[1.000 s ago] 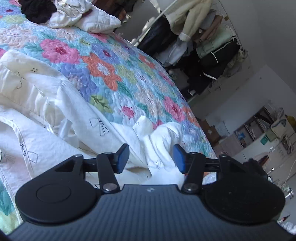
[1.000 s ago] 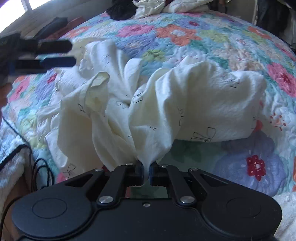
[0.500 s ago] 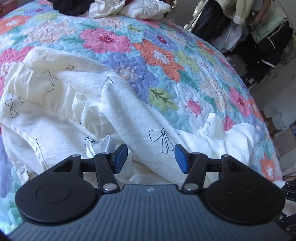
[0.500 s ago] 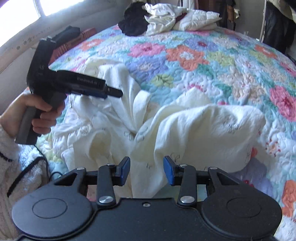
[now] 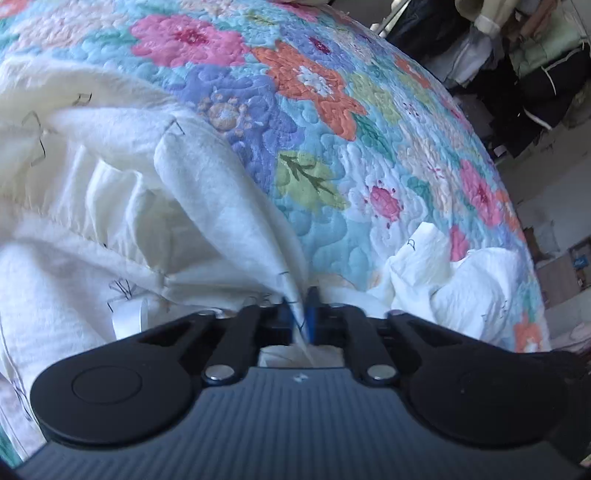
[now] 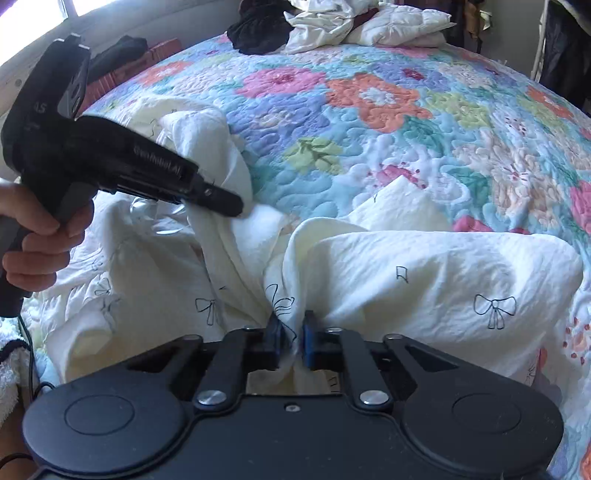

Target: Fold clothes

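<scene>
A home bedroom, clearly. A bed fills both views, spread with a quilted floral bedspread [image 6: 388, 122] in pink, orange and blue. At the top of the right wrist view, a white pillow [image 6: 399, 22] and heaped dark and pale laundry [image 6: 291, 22]. Upper right of the left wrist view: hanging clothes [image 5: 535, 55] crowded together on a rack.

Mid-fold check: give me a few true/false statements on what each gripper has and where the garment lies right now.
1. The left gripper is shut on the cream garment. True.
2. The right gripper is open and clear of cloth. False: its fingers pinch a fold of the garment.
3. The garment lies on a floral quilt. True.
4. The garment is plain, without print. False: it carries small black bow outlines.
5. A dark clothing heap sits at the quilt's far end. True.
</scene>
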Tool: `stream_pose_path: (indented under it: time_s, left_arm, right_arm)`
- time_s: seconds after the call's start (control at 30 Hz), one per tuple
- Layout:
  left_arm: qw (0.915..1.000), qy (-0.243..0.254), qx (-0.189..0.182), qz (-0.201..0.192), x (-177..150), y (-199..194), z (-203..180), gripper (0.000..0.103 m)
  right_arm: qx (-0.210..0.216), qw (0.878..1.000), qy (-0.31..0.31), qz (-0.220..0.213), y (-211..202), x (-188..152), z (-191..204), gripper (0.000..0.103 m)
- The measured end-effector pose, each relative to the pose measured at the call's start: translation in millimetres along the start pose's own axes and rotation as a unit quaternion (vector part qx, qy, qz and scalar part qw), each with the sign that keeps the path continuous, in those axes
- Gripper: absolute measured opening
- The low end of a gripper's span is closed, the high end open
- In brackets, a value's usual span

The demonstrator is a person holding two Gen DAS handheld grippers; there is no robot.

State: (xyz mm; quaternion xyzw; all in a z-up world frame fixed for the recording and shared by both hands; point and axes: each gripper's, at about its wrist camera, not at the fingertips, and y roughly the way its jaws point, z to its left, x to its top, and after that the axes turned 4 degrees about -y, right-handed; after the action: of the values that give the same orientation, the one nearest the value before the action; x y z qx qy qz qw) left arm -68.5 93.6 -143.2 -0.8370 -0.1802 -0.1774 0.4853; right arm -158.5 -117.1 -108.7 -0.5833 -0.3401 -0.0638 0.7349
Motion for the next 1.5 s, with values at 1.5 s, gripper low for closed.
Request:
stream_pose_path:
  time_s: [1.5]
  left_arm:
    - [0.9779,-0.066,-0.036,-0.195,30,-137,82,0.035]
  right_arm:
    - [-0.045,0.980,0.190,0.037,20,-28,-136,0.007]
